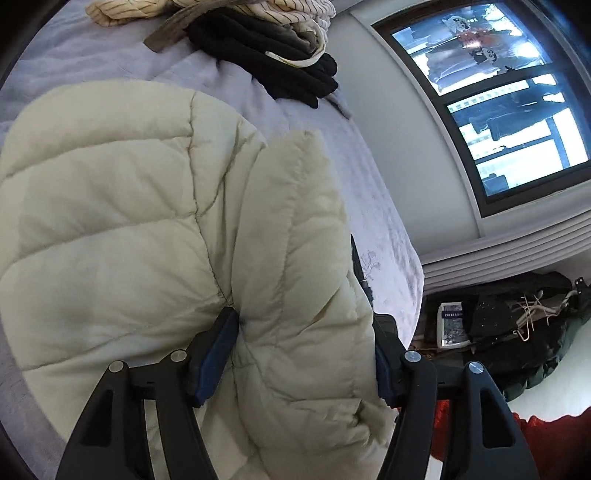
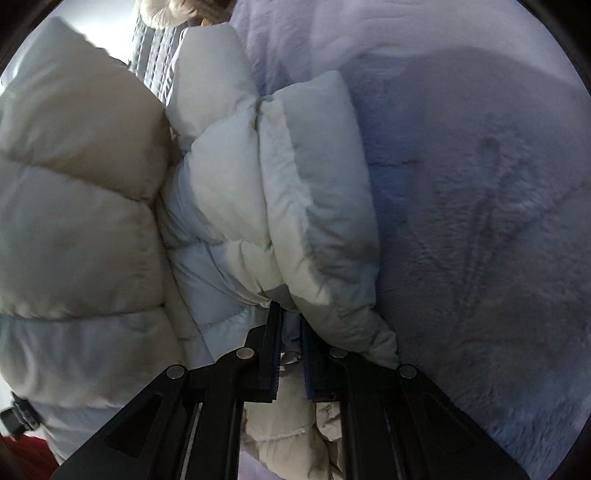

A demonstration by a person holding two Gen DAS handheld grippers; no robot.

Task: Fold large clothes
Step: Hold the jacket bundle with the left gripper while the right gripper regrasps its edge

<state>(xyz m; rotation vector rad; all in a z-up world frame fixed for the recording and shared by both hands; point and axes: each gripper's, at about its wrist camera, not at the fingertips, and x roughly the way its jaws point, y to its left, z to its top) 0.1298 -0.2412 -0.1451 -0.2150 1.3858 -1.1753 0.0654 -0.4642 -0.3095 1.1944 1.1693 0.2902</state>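
Left wrist view: left gripper (image 1: 303, 332), jaws wide around a bulging fold of the cream puffer jacket (image 1: 129, 221) on the lavender bed (image 1: 74, 55), dark clothes (image 1: 280, 59) at top centre; right wrist view: right gripper (image 2: 290, 332), jaws clenched on the jacket's hem (image 2: 317, 221), frame centre.

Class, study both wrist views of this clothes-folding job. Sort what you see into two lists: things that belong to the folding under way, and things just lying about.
In the job:
- cream puffer jacket
- left gripper, gripping a thick fold of it
- right gripper, pinching its edge
- lilac bedspread, the work surface

Lying about:
- black garment
- striped cream garment
- clothes hangers on the dark pile
- window
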